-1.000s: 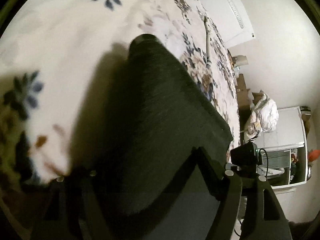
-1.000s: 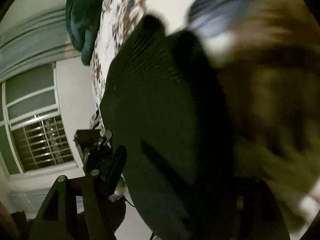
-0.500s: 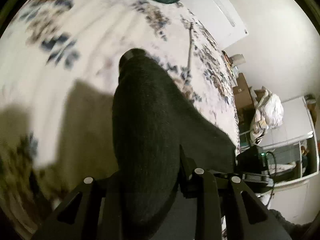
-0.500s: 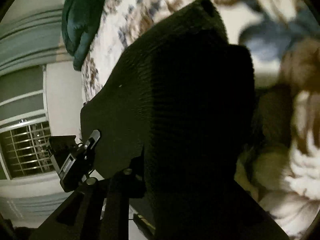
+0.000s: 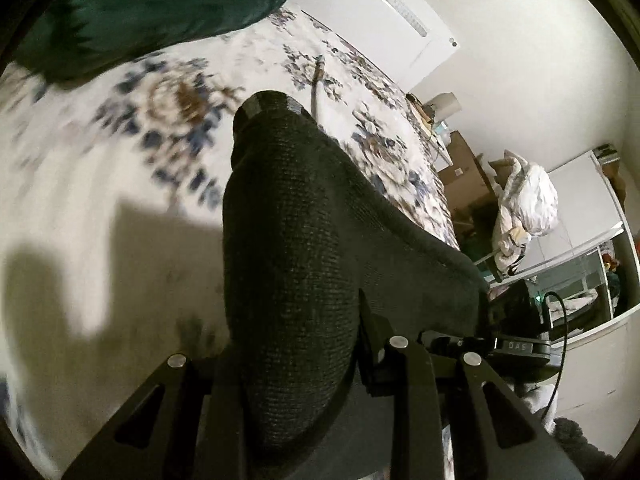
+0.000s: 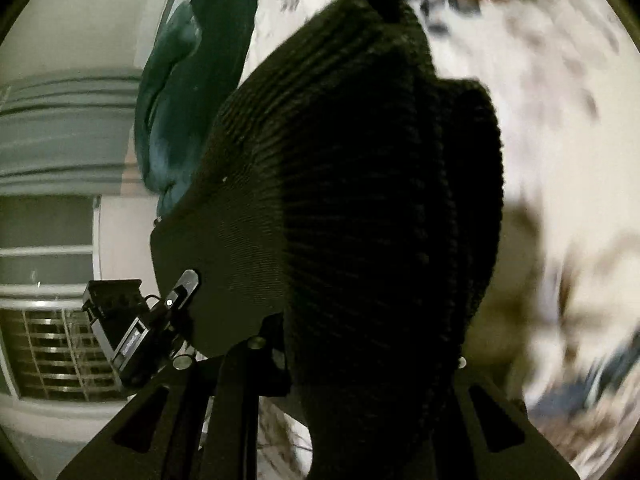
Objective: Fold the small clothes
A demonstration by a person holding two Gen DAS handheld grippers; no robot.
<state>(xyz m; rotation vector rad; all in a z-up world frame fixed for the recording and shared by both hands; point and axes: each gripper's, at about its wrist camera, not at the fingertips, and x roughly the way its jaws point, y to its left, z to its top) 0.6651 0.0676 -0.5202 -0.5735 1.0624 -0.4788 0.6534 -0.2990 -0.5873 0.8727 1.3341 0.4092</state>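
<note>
A black knit garment point(image 5: 296, 240) hangs stretched between my two grippers above a white floral bedspread point(image 5: 100, 160). My left gripper point(image 5: 288, 360) is shut on one edge of it, and the cloth bulges forward over the fingers and hides the pads. Across the span of fabric, the right gripper point(image 5: 516, 346) shows at the right. In the right wrist view the same garment point(image 6: 360, 180) fills the middle, with my right gripper point(image 6: 360, 356) shut on its near edge. The left gripper point(image 6: 132, 332) shows at the lower left there. The bedspread point(image 6: 560, 120) lies below, blurred.
A dark green blanket point(image 5: 140, 8) lies at the far end of the bed, also seen as a green blanket point(image 6: 192, 100). Cardboard boxes point(image 5: 460, 168), a white bundle point(image 5: 528, 200) and a white cabinet point(image 5: 592, 216) stand beside the bed. A barred window point(image 6: 52, 344) is on the other side.
Both grippers went from wide to shut on the black garment's edges. They then rose and swept across the bed, lifting the garment off the bedspread.
</note>
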